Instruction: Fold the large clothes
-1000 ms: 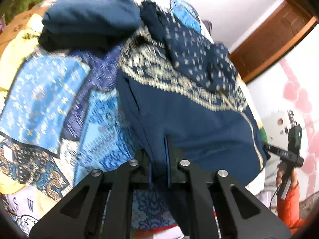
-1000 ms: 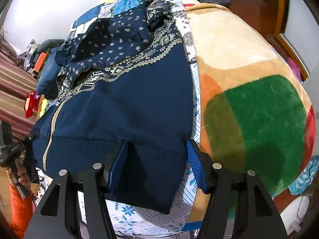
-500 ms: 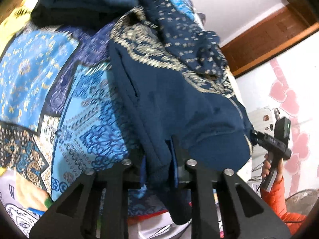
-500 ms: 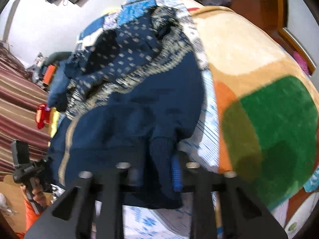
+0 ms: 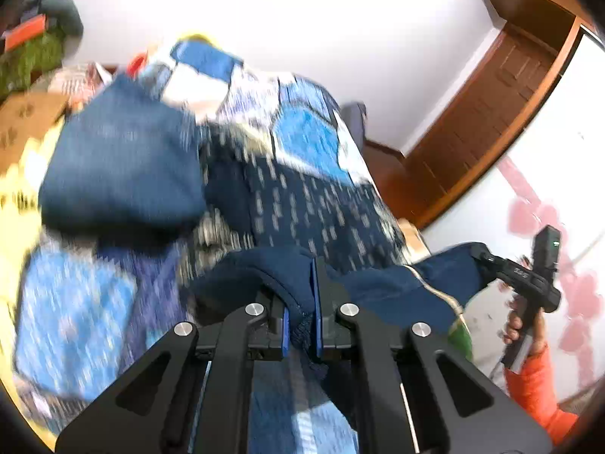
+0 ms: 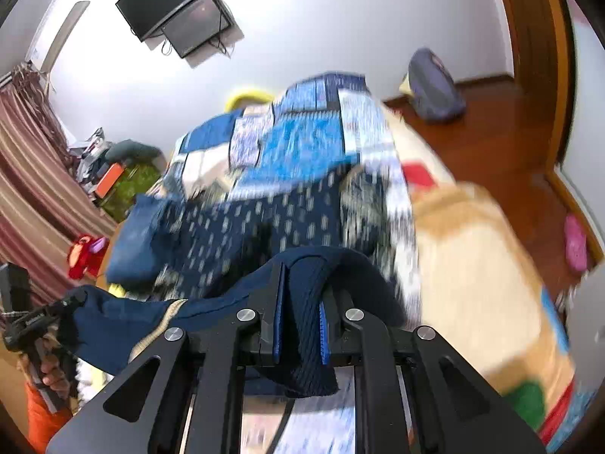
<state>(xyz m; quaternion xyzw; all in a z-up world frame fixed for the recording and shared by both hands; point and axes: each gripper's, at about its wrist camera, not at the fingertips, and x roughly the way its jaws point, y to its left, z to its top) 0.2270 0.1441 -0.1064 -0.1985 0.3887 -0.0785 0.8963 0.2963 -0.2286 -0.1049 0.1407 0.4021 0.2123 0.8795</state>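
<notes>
The navy sweater [image 5: 378,291] has its dotted hood and patterned yoke lying on the bed, while its hem hangs lifted between my two grippers. My left gripper [image 5: 300,295] has its jaws closing, with one corner of the hem pinched between the blue pads. My right gripper [image 6: 302,287] is likewise closing on the ribbed hem [image 6: 306,325] at the other corner. Each view shows the other gripper off to the side: the right gripper [image 5: 487,261] in a hand with an orange sleeve, and the left gripper [image 6: 72,299]. Both views are motion-blurred.
A folded blue garment [image 5: 121,166] lies on the blue patchwork quilt [image 5: 310,136] left of the hood. A tan and green blanket [image 6: 472,249] covers the bed's right side. A television [image 6: 181,11] hangs on the far wall; a backpack [image 6: 435,87] sits on the wooden floor.
The right gripper closed on the hem. Both grippers then rose with the hem, lifting the sweater's lower part off the bed, and the views tilted up toward the far wall.
</notes>
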